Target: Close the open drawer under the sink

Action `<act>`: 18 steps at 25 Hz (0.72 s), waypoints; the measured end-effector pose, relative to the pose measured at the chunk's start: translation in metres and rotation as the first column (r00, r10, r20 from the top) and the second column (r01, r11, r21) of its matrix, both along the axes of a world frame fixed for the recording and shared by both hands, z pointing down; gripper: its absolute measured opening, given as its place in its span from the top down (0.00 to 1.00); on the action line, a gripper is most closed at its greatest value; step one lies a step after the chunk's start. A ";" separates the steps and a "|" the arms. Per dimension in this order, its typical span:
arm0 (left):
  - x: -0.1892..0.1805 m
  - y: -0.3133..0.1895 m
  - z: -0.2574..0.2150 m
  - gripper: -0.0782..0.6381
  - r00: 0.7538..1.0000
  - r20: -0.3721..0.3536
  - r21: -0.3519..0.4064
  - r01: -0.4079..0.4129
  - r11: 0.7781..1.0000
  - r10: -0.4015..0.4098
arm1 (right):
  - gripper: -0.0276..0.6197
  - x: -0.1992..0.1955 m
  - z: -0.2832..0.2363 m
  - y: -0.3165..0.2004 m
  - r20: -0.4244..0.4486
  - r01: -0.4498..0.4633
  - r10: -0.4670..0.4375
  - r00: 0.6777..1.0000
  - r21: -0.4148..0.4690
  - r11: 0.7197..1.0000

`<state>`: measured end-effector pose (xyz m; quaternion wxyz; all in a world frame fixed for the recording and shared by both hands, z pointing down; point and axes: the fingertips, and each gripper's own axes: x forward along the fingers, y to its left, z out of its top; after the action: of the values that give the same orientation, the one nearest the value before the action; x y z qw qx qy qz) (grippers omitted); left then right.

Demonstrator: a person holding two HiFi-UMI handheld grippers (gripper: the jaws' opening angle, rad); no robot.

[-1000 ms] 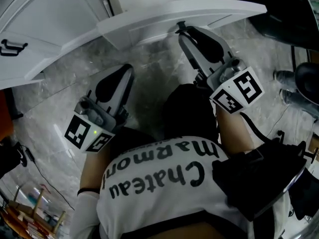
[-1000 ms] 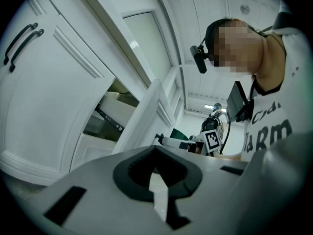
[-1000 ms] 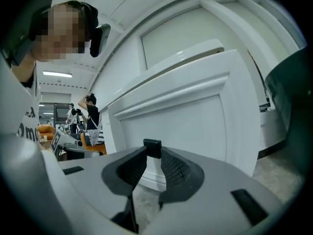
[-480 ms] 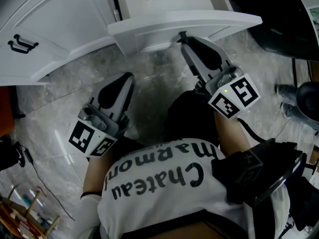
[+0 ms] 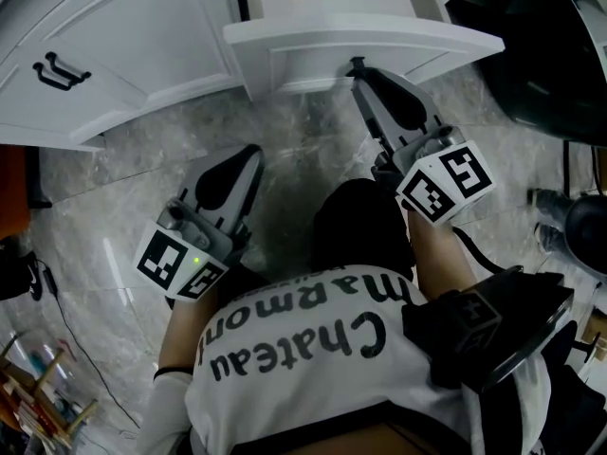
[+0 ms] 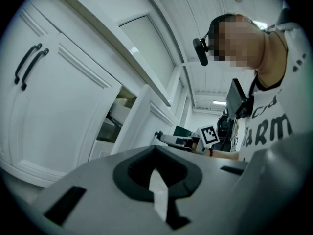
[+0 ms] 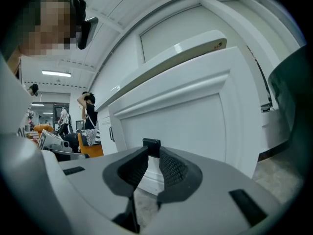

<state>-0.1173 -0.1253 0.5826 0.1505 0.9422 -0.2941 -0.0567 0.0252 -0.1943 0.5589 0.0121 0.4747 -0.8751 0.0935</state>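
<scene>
Down on the grey marble floor [image 5: 294, 150], a person in a white lettered shirt [image 5: 285, 387] crouches with a gripper in each hand. The left gripper [image 5: 248, 155] is held low over the tiles, its jaws together on nothing. Ahead, the right gripper [image 5: 358, 68], its jaws having just been closing, pinches the small black handle [image 7: 151, 144] on the front of the open white drawer [image 5: 379, 34], which juts out from the cabinet beside a closed cabinet door [image 5: 142, 36] with twin black pulls [image 5: 59, 69].
</scene>
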 end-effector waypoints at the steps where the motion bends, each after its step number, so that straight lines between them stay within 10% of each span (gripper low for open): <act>1: -0.002 -0.001 0.000 0.88 1.000 0.001 -0.002 0.009 1.000 -0.009 | 0.84 -0.001 -0.001 -0.004 -0.001 0.000 0.000 1.000 0.000 1.000; 18: -0.009 0.013 -0.002 0.88 0.997 0.004 -0.001 0.082 0.997 -0.082 | 0.84 0.001 0.002 -0.022 -0.009 -0.028 0.028 1.000 -0.010 1.000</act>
<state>-0.1259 -0.1120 0.5806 0.1478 0.9294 -0.3328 -0.0608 0.0259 -0.2166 0.5613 0.0174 0.4872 -0.8678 0.0961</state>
